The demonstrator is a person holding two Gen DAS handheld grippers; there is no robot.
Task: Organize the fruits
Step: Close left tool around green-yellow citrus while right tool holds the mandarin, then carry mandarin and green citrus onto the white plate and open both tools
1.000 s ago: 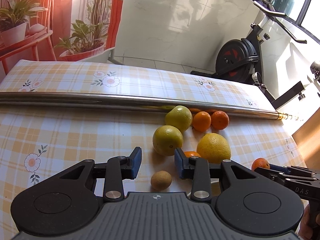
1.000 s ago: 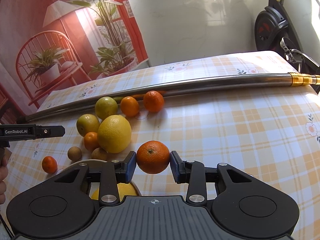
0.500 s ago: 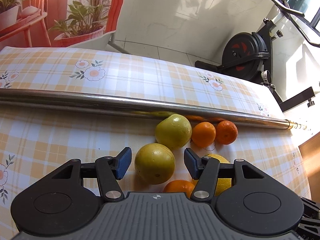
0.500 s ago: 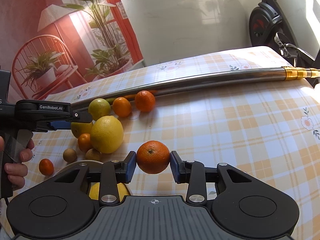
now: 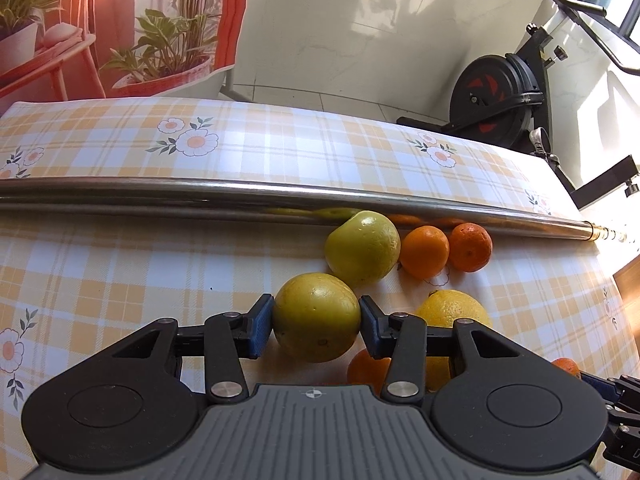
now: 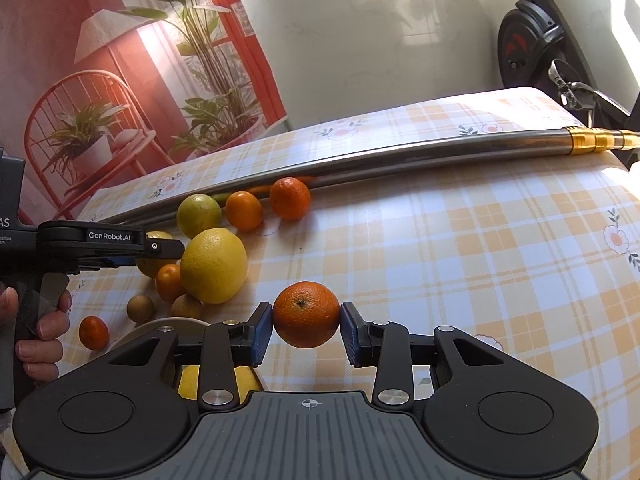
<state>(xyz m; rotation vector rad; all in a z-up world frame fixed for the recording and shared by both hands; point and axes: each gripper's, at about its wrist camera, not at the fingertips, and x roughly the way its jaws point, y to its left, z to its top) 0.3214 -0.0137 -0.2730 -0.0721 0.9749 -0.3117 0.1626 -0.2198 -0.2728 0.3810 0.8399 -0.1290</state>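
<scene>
Between your left gripper's [image 5: 317,326] fingers [image 5: 260,326] sits the yellow-green citrus [image 5: 316,318], blue pads touching it on both sides, so you're pinching it, though it looks like it's sitting on the worktop [image 5: 120,264], not lifted. Your right gripper [image 6: 306,330] has its fingers [image 6: 262,330] clamped on an orange [image 6: 306,314], and that one seems to be carried above the cloth, near the middle of the worktop.

Just past the left fingers there's a row against the metal pole [image 5: 200,196]: a green citrus [image 5: 362,246], then two small oranges [image 5: 424,251] to its right. A big lemon [image 6: 213,265] sits right of your left grab, with a little orange [image 6: 170,282] tucked beside it. Closer to you in the right view are two brown round fruits [image 6: 140,308] and a tiny orange [image 6: 93,332] off to the near left.

A pale bowl or plate rim [image 6: 168,324] peeks out behind the right gripper's body with something yellow [image 6: 190,380] in it, so my guess is that's where things go and one piece is in already. Can't see it well enough to be sure.

So honestly you're early on. Two fruits in hand, maybe one sorted, and about eight loose on the cloth to deal with. Round stuff rolls, so set them down gently.
</scene>
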